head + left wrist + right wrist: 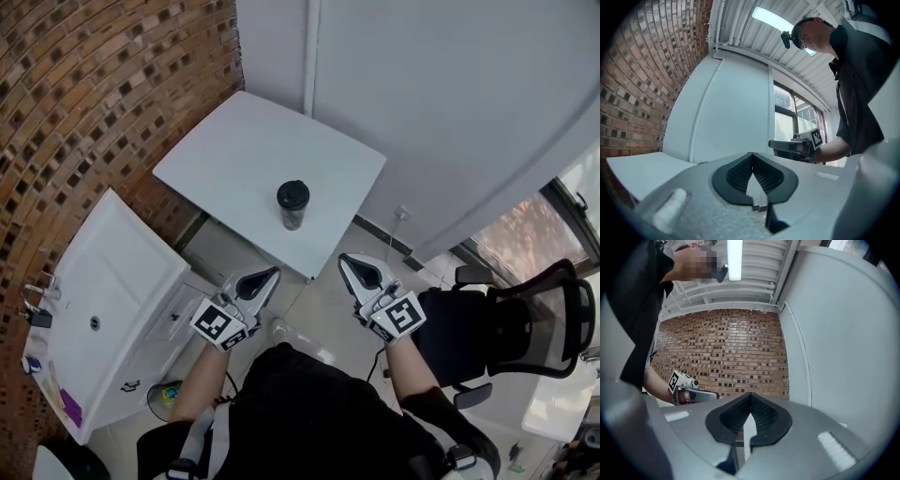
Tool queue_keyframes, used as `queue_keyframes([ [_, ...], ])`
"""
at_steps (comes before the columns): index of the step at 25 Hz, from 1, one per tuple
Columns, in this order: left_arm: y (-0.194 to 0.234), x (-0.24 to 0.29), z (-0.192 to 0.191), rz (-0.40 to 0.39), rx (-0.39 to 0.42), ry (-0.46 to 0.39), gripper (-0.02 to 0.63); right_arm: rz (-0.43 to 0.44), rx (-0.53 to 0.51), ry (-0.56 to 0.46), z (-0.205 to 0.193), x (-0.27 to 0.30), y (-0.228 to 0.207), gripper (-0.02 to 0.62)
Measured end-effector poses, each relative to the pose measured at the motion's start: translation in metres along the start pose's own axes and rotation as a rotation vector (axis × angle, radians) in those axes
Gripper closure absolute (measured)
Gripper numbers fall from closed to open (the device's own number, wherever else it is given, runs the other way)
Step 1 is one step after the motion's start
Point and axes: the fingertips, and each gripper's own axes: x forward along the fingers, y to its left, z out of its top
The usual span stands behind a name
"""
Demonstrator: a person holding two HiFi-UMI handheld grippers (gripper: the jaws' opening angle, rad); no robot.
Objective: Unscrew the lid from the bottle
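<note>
The bottle (292, 208) stands upright on the white bench (244, 159), near the corner closest to you, with its black lid (292, 194) on. In the head view, your left gripper (272, 274) and right gripper (347, 262) hang just short of that bench edge, apart from the bottle. Your left gripper view shows its jaws pressed together with nothing between them. Your right gripper view shows the same: jaws together and empty, facing a brick wall (726, 348).

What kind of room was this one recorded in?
Probably a small office or workroom, indoors: a red-brown brick wall, a white square table, and a black mesh office chair by a window.
</note>
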Motion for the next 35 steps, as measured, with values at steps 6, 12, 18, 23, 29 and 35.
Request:
queue_keyframes([
  [6,0.066,0.012,0.0,0.007,-0.017,0.009,0.601,-0.005,0.009,0.014,-0.008,0.056,-0.032,0.591],
  [12,0.112,0.029,-0.002,0.034,-0.022,0.0,0.458,0.001,-0.003,-0.005,-0.014,0.091,-0.059,0.591],
  [18,0.155,0.046,-0.048,0.12,-0.04,0.087,0.268,0.032,0.011,-0.025,-0.023,0.118,-0.075,0.591],
  [23,0.156,0.069,-0.095,0.101,-0.03,0.205,0.267,0.024,0.057,-0.018,-0.042,0.129,-0.104,0.591],
  [29,0.172,0.079,-0.126,0.15,-0.123,0.187,0.275,0.024,0.09,0.002,-0.062,0.134,-0.122,0.591],
  [35,0.185,0.096,-0.176,0.141,-0.04,0.275,0.212,0.018,0.115,0.043,-0.086,0.129,-0.132,0.591],
])
